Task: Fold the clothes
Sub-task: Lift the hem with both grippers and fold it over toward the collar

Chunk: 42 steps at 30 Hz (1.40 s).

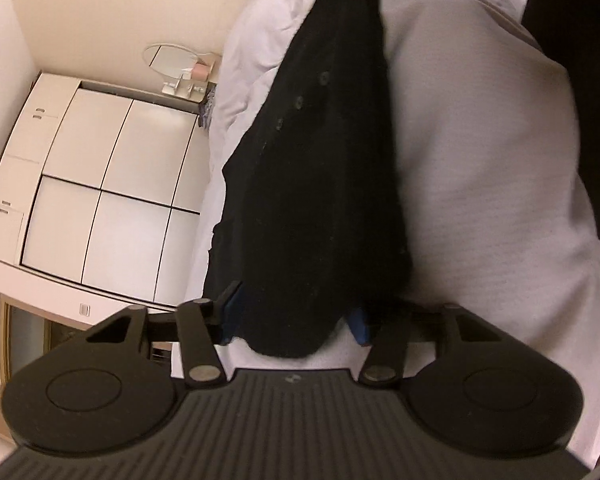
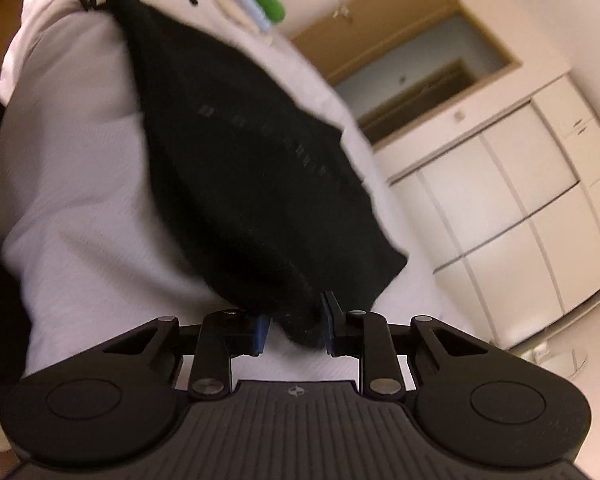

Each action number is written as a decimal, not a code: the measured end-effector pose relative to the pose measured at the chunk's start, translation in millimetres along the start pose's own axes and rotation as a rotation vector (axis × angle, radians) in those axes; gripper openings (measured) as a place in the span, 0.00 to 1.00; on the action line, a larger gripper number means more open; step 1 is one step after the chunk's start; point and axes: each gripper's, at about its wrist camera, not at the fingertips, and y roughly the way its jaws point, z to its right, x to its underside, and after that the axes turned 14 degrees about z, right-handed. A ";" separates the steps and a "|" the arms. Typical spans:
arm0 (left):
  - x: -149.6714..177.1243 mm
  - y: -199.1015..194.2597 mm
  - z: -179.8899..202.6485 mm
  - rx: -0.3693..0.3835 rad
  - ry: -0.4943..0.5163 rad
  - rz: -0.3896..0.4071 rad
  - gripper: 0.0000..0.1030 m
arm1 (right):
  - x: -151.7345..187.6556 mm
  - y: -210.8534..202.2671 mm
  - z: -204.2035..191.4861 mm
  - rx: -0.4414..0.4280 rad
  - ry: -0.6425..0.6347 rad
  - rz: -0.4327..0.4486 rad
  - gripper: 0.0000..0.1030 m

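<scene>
A black buttoned garment point(image 1: 316, 200) stretches over the white bed point(image 1: 480, 152) between my two grippers. In the left wrist view my left gripper point(image 1: 296, 324) is shut on one bunched end of it, and cloth fills the gap between the blue pads point(image 1: 360, 328). In the right wrist view my right gripper point(image 2: 296, 330) grips the other end of the garment point(image 2: 252, 168) between its blue pads point(image 2: 262, 332). The left gripper point(image 2: 140, 2) shows at the top of that view, holding the far corner. The picture is blurred.
White cupboard doors point(image 1: 112, 184) stand beyond the bed's edge, as does a brown-framed doorway point(image 2: 420, 60). An oval mirror point(image 1: 168, 56) with small items beside it sits on a shelf. A dark mass point(image 1: 572, 80) fills the right edge of the left wrist view.
</scene>
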 end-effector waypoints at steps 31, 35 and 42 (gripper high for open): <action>-47.0 -158.5 -25.8 -0.006 -0.370 -0.051 0.08 | -89.7 -89.9 -12.6 -0.202 0.161 -0.040 0.11; -48.3 -165.5 -27.1 0.019 -0.380 -0.050 0.08 | -93.5 -97.9 -20.6 -0.253 0.194 -0.065 0.11; -38.7 -154.8 -120.3 0.067 -0.612 0.051 0.09 | -103.9 -92.3 51.6 -0.318 0.372 -0.026 0.11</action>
